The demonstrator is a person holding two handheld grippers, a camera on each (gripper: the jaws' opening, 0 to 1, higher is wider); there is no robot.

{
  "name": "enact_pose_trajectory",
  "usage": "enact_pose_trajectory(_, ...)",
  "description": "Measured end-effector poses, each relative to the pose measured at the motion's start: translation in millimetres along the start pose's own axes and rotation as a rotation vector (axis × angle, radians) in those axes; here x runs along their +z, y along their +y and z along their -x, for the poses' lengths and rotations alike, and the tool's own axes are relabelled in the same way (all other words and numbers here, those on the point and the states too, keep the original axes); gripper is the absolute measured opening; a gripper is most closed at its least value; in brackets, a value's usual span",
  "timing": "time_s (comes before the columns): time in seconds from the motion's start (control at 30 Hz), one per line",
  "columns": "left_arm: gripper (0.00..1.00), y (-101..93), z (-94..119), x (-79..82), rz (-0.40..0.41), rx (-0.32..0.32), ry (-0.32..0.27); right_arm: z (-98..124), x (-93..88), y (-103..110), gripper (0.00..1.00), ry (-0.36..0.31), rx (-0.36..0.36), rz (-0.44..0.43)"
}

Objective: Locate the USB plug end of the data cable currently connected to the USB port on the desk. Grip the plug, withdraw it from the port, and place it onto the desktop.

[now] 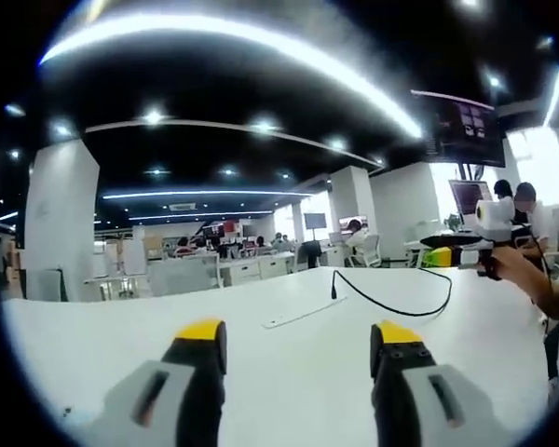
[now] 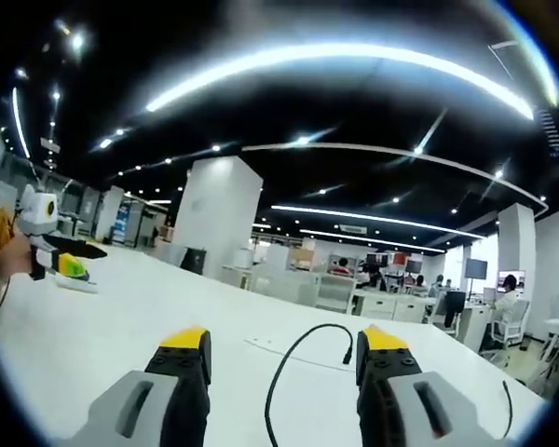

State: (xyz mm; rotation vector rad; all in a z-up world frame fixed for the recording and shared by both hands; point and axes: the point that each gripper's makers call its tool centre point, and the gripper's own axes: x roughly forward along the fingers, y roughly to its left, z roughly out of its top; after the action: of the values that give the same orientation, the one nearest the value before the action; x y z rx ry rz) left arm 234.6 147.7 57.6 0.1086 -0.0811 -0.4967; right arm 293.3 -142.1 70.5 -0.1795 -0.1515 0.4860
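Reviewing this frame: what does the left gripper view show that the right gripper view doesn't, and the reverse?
Left gripper view: the right gripper held in a hand at the right edge, with a hanging screen above it.
Right gripper view: the left gripper held at the left edge, and the black cable curling up between this view's own jaws.
Shared: the white desk, the cable with its plug end standing up from the desktop, and each view's own yellow-tipped jaws, open and holding nothing.
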Motion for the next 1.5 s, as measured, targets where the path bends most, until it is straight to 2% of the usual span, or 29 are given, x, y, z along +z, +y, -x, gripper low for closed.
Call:
enact_pose_trajectory(0.7,0.59,-1.7,-24,4.3,-0.032,-0.053,0.009,-12,2.5,-22,0.62,0.035,-0.029,0.014)
enact_pose_trajectory(1.07,0.59,2.2,-44,23.2,-0.082,-0.057,-0.022,-21,17.1,-40,0.60,0.042,-0.067,0.027)
enact_pose_trajectory(1.3,0.59,1.9,-60,14.9,-0.070,-0.070,0.000,-35,10.3,-54,0.58,0.065,-0.086,0.044)
enact_pose_trajectory(1.5,0.61,6.9,-70,21.5,-0.040,-0.081,-0.055,-50,-2.5,-62,0.57,0.102,-0.090,0.043)
